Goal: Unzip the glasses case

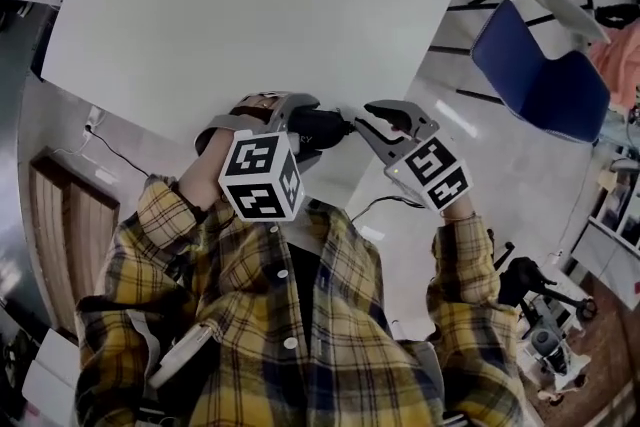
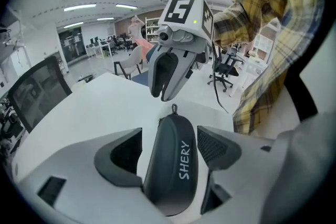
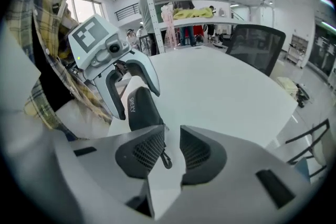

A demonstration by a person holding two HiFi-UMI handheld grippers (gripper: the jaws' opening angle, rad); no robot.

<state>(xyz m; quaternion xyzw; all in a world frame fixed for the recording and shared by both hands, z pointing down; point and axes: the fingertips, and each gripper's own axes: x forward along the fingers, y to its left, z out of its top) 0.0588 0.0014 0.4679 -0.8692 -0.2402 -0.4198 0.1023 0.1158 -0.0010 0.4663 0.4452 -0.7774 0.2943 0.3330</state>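
Note:
A black glasses case (image 1: 316,128) marked SHERY is held over the near edge of the white table (image 1: 250,5). My left gripper (image 1: 332,127) is shut on the case (image 2: 170,165), with one pad on each long side. The small zipper pull (image 2: 174,109) sticks out of the case's far end. My right gripper (image 1: 359,119) faces that end, tip to tip with the left. In the right gripper view the zipper pull (image 3: 166,158) hangs in the narrow gap of the right gripper (image 3: 172,147), close to the left pad. Those jaws stand slightly apart.
A blue chair (image 1: 545,80) stands on the floor to the right of the table. A black office chair (image 3: 257,42) sits at the table's far side. My plaid sleeves and shirt (image 1: 300,335) fill the near space. Shelving (image 3: 210,2) stands in the background.

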